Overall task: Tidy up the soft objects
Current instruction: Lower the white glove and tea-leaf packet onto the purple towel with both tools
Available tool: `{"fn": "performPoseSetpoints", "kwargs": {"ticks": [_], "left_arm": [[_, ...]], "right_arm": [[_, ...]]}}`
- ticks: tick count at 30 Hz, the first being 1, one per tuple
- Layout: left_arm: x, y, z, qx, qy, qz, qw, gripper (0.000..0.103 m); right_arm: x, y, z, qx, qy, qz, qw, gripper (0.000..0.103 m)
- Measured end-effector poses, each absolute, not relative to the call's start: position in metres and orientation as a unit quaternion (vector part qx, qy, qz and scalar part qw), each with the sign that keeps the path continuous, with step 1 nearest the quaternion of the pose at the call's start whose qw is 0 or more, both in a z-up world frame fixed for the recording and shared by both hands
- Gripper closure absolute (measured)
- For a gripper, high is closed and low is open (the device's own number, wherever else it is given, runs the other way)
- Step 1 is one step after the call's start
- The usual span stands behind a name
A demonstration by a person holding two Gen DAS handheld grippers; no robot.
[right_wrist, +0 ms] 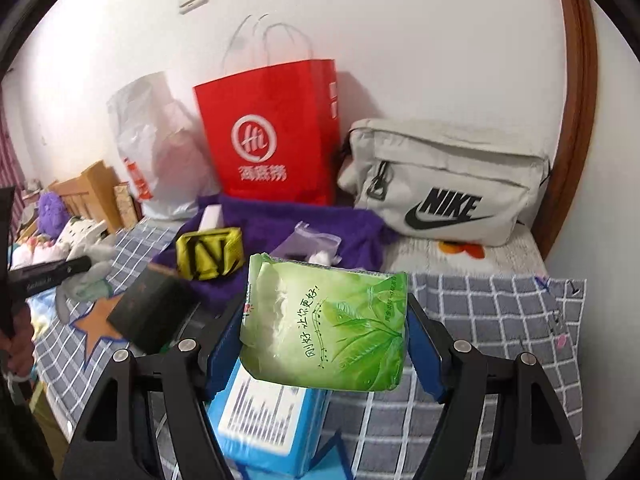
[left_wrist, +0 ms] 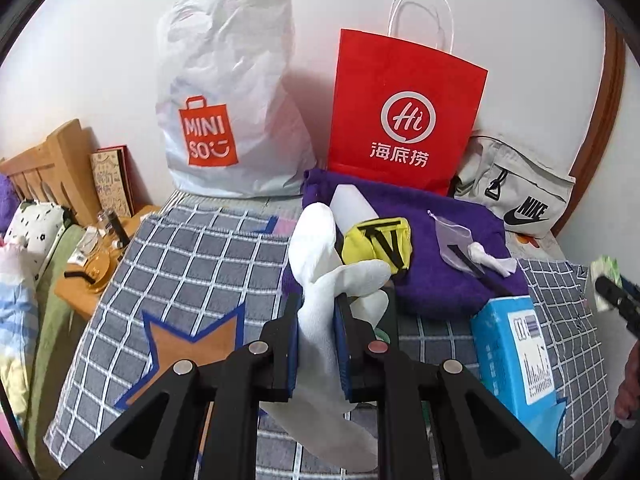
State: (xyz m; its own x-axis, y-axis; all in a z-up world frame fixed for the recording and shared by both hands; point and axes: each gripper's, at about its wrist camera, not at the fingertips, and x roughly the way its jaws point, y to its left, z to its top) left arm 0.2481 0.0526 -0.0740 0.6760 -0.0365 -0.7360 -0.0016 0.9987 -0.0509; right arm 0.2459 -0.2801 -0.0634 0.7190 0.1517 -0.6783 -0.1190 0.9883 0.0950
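My left gripper (left_wrist: 316, 312) is shut on a white sock (left_wrist: 320, 280) and holds it above the checked bed cover. My right gripper (right_wrist: 324, 328) is shut on a green tissue pack (right_wrist: 328, 328), lifted above a blue tissue pack (right_wrist: 264, 420). The right gripper and its green pack show at the right edge of the left wrist view (left_wrist: 608, 284). A purple towel (left_wrist: 448, 264) lies ahead with a yellow pouch (left_wrist: 380, 244), a white block (left_wrist: 352, 204) and a small clear bag (left_wrist: 452, 240) on it.
Against the wall stand a white Miniso bag (left_wrist: 228, 120), a red paper bag (left_wrist: 404, 116) and a grey Nike bag (right_wrist: 444, 184). A black box (right_wrist: 152, 312) lies left of the right gripper. A wooden nightstand (left_wrist: 100, 264) with clutter is at the left.
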Motion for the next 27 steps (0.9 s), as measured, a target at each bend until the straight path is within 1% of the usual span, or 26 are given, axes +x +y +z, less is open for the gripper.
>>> {"fn": "performPoseSetpoints", "kwargs": {"ticks": [10, 27], "left_arm": [[0.281, 0.05, -0.075, -0.032, 0.408, -0.031, 0.912, 0.088], [0.335, 0.036, -0.056, -0.046, 0.387, -0.055, 0.919, 0.087]], "right_arm": [[0.287, -0.265, -0.057, 0.019, 0.364, 0.082, 0.927, 0.03], [0.372, -0.227, -0.045, 0.011, 0.354, 0.114, 0.928, 0.03]]}}
